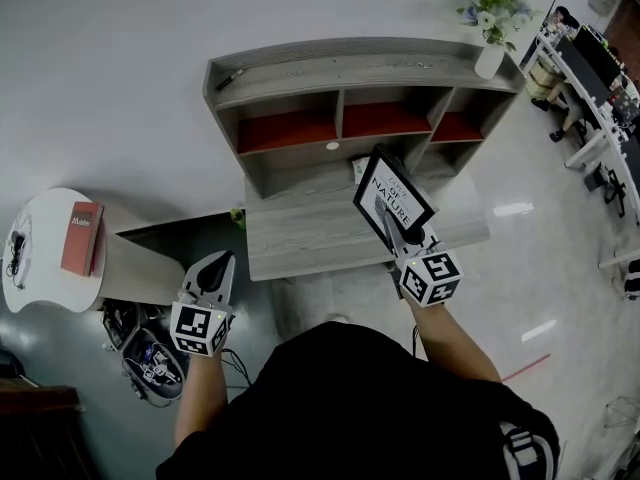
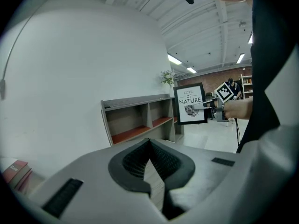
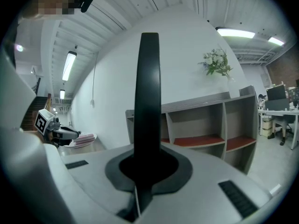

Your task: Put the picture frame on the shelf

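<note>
The black picture frame (image 1: 393,196) with a "NATURE" print hangs tilted in the air in front of the wooden shelf unit (image 1: 300,78). My right gripper (image 1: 393,230) is shut on its lower edge. In the right gripper view the frame (image 3: 148,92) stands edge-on between the pads, with the shelf (image 3: 210,125) behind it. The left gripper view shows the frame (image 2: 190,104) beside the shelf (image 2: 135,120), with nothing between that gripper's own jaws. My left gripper (image 1: 218,264) hangs low at the left, shut and away from the shelf.
A low wooden desk (image 1: 310,233) stands in front of the shelf. A white vase of flowers (image 1: 492,28) sits on the shelf's top right corner. A round white side table (image 1: 40,268) with a red book (image 1: 82,238) is at the left. Office desks (image 1: 600,88) line the right.
</note>
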{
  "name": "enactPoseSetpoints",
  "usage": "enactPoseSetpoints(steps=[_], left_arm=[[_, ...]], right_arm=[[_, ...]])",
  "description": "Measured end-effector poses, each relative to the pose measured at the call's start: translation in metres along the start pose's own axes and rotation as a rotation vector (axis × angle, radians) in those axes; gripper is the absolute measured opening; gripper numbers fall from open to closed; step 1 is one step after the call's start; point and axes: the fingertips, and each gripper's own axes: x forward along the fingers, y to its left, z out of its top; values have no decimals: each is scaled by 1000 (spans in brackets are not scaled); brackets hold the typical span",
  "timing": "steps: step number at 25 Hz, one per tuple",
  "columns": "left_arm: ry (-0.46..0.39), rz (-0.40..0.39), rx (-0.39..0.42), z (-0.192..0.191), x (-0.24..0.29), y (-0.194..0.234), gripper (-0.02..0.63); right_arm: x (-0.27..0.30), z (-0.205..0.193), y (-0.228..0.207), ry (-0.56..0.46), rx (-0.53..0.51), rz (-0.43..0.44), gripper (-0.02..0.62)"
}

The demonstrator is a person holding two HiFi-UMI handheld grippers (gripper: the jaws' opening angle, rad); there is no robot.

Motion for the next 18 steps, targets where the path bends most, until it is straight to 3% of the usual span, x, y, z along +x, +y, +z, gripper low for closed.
enactPoseSetpoints(steps=[18], left_arm=[[8, 19, -4, 6, 22, -12, 20]], right_arm=[[17, 9, -24, -5, -18, 38, 23]])
